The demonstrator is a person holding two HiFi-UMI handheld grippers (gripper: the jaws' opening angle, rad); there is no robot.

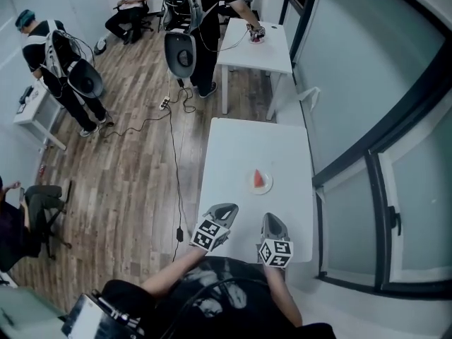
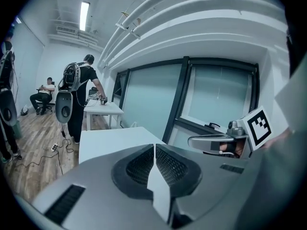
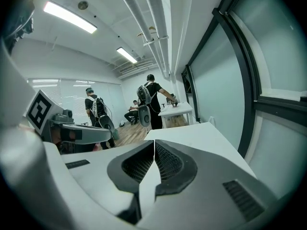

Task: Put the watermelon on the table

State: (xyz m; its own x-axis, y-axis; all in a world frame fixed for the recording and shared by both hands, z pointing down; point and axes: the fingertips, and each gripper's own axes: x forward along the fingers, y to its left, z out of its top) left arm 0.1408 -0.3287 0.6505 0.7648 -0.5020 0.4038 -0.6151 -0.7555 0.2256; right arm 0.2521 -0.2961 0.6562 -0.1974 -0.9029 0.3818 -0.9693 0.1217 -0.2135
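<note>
One watermelon wedge [image 1: 260,180], tip toward far table [image 1: 233,147] end.

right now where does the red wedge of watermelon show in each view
Head view: the red wedge of watermelon lies about mid-way along the long white table.
Left gripper view: not in it; only the table's far part shows above the gripper's body.
Right gripper view: not in it; again only the table's far part shows.
Shared landmark: the small white table beyond the long one.
</note>
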